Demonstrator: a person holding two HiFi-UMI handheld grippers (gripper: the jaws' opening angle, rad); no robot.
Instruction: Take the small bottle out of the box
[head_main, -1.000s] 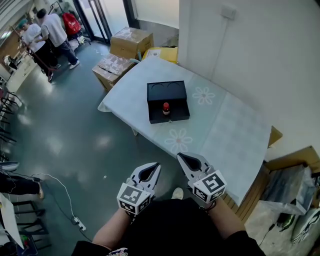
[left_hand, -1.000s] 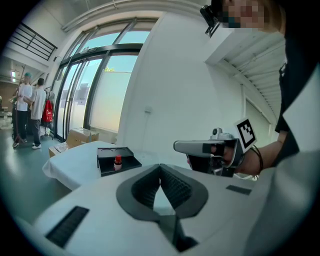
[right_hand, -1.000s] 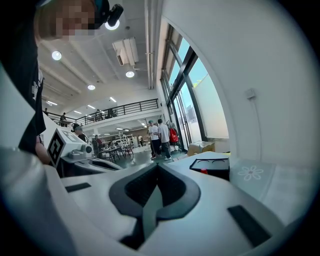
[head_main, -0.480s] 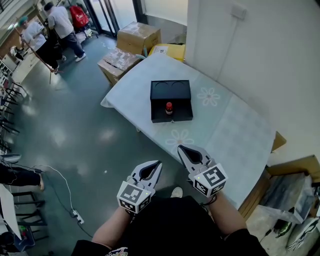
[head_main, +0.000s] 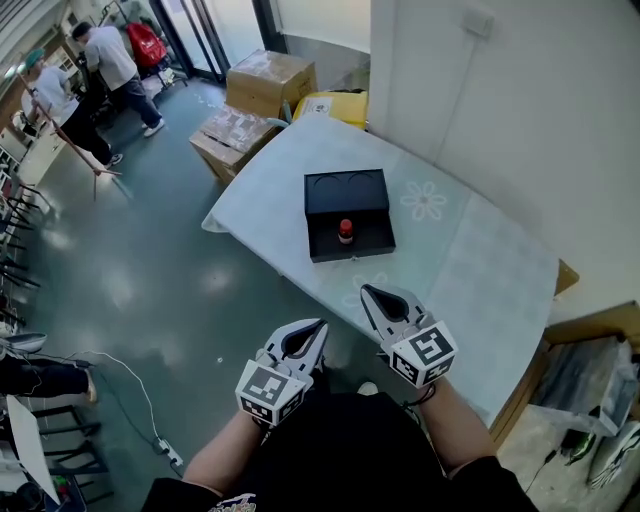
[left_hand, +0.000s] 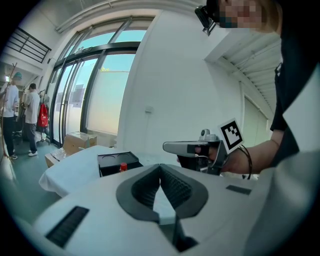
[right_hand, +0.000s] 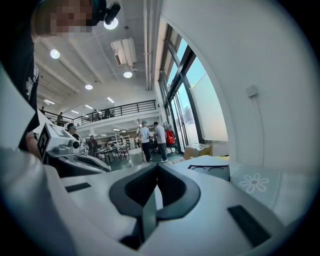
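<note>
An open black box (head_main: 348, 214) lies on the white flowered tablecloth (head_main: 470, 270), its lid part showing two round hollows. A small bottle with a red cap (head_main: 345, 231) stands upright in the box's near half; the left gripper view shows the bottle (left_hand: 123, 167) too. My left gripper (head_main: 318, 327) and right gripper (head_main: 369, 292) hover short of the table's near edge, well apart from the box. Both have their jaws together with nothing between them. In the right gripper view only the box's lid part (right_hand: 210, 171) shows.
Cardboard boxes (head_main: 262, 82) and a yellow package (head_main: 333, 107) sit on the floor beyond the table's far end. A white wall (head_main: 500, 110) runs along the table's right. People (head_main: 108, 60) stand far off at the upper left. Cables (head_main: 120, 390) lie on the floor at left.
The table and box have come slightly closer and shifted right in the head view. Both grippers stay shut and hold about the same place.
</note>
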